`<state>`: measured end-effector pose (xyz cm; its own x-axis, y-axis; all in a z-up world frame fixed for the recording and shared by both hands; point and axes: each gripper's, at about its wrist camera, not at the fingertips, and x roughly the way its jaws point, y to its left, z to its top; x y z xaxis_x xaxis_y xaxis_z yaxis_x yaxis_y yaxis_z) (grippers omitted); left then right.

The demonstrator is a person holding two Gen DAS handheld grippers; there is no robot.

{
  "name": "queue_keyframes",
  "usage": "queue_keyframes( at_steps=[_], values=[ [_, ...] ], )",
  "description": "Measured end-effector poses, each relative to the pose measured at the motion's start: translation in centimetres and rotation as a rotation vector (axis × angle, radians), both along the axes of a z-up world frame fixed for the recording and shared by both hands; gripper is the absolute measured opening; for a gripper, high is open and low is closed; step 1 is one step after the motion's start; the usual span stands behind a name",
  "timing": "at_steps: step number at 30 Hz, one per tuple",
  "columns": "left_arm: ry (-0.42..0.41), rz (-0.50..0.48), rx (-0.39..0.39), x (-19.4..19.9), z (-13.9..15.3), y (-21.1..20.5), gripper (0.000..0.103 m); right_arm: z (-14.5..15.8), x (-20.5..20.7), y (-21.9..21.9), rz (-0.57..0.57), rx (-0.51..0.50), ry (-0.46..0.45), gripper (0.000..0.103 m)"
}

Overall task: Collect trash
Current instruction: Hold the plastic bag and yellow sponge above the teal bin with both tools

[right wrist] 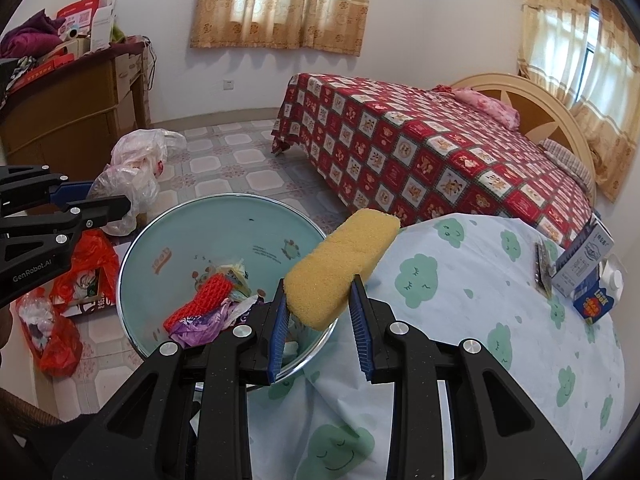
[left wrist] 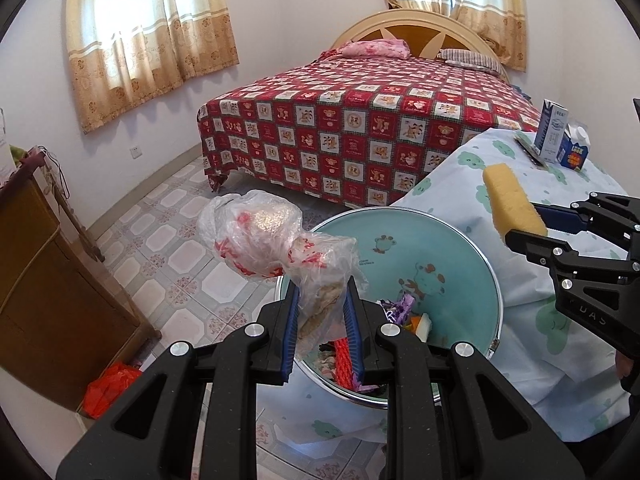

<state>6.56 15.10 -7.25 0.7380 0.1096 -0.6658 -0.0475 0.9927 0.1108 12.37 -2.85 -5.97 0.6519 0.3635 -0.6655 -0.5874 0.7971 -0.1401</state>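
A crumpled clear plastic bag [left wrist: 260,236] with red print is pinched between the blue pads of the left claw [left wrist: 322,320], the jaws drawn in narrow against its twisted neck, while the bulk of the bag bulges up and to the left above the rim of a pale green basin [left wrist: 440,248]. The yellow sponge [right wrist: 344,264] is gripped by its near end in the right claw [right wrist: 320,320]; the jaws are drawn in close on its sides, and its free end is angled up and away, held above the edge of the basin where that meets the bench [right wrist: 500,340]. The bench is draped in a white cloth printed with green clouds, and the basin is seen just beside it, slightly lower. Inside the basin a small heap of trash has been gathered: a red knitted piece [right wrist: 200,300], a purple wrapper [right wrist: 208,322] and other scraps. On the far part of the bench two small cartons [right wrist: 592,276] are stood close together, with a dark flat strip [right wrist: 543,270] lying just beside them. A bed [right wrist: 420,152] with a red chequered cover is seen beyond. On the tiled floor near the basin, red plastic bags [right wrist: 76,276] are left lying.
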Motion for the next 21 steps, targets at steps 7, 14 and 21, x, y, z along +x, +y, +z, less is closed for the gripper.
queue_keyframes(
  at_steps=[7, 14, 21],
  values=[
    [0.000, 0.002, -0.004, 0.0, 0.0, 0.2, 0.022, -0.1, 0.0, 0.5, 0.012, -0.005, -0.001, 0.030],
    [-0.002, 0.003, -0.005, 0.0, 0.1, 0.2, 0.022, 0.0, -0.1, 0.8, 0.015, -0.007, -0.002, 0.030],
    [-0.001, -0.001, -0.005, 0.0, 0.2, 0.3, 0.023, 0.3, -0.1, 1.4, 0.028, -0.009, -0.004, 0.030]
  ],
)
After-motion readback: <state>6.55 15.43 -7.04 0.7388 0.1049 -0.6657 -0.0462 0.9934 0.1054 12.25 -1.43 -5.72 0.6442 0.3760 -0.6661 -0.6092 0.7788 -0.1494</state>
